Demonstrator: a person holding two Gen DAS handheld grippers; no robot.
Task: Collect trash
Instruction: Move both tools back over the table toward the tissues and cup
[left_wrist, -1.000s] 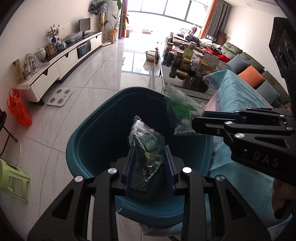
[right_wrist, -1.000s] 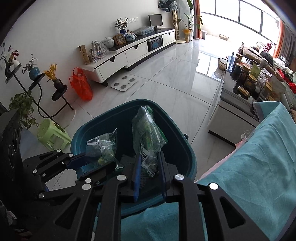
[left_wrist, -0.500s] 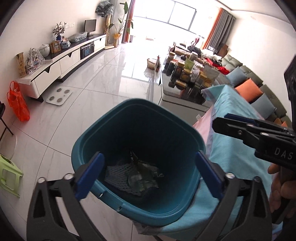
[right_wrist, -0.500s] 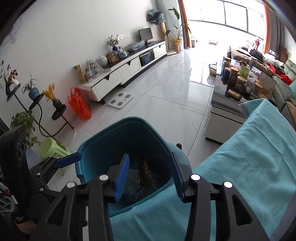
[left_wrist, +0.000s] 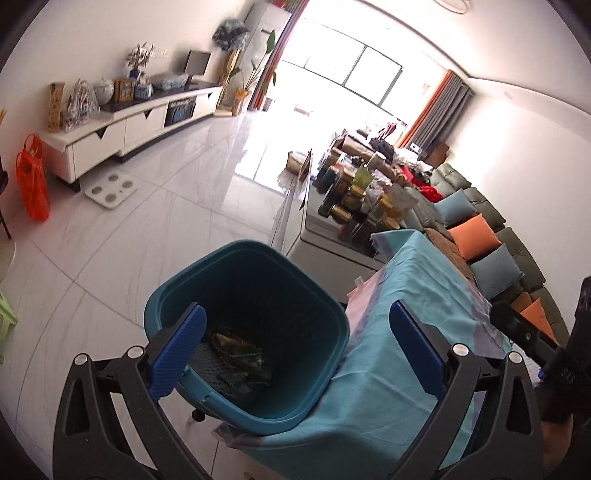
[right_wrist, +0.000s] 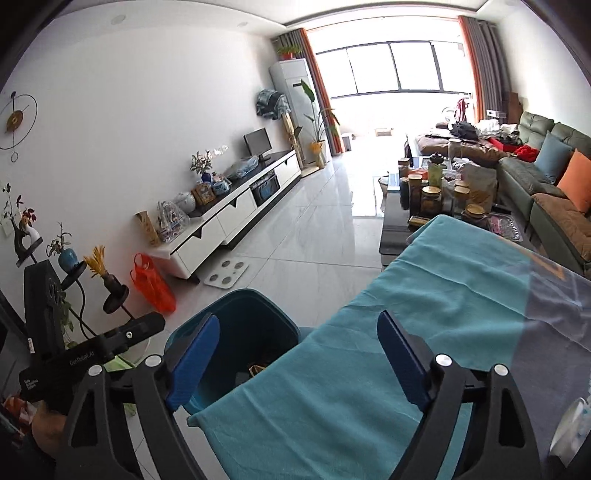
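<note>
A teal plastic bin (left_wrist: 258, 258) stands on the floor against the end of a table with a turquoise cloth (left_wrist: 417, 295). Crumpled clear-and-green wrappers (left_wrist: 240, 356) lie on its bottom. My left gripper (left_wrist: 295, 350) hangs above the bin's near rim, open and empty. My right gripper (right_wrist: 299, 358) is over the cloth (right_wrist: 424, 295) to the right of the bin (right_wrist: 243, 306); its jaws are opening with nothing between them. The left gripper's finger (right_wrist: 129, 334) shows at the left of the right wrist view, the right gripper's finger (left_wrist: 517, 328) at the right of the left wrist view.
A low table crowded with jars (right_wrist: 432, 192) stands beyond the cloth. A green sofa with cushions (right_wrist: 554, 173) runs along the right. A white TV cabinet (right_wrist: 229, 210), an orange bag (right_wrist: 153, 284), a scale (right_wrist: 225, 273) and a plant stand (right_wrist: 110, 291) line the left wall.
Both grippers let go of their wrappers, which fell into the bin. Both jaws opened wide. The left gripper rose; the right gripper swung right, over the cloth.
</note>
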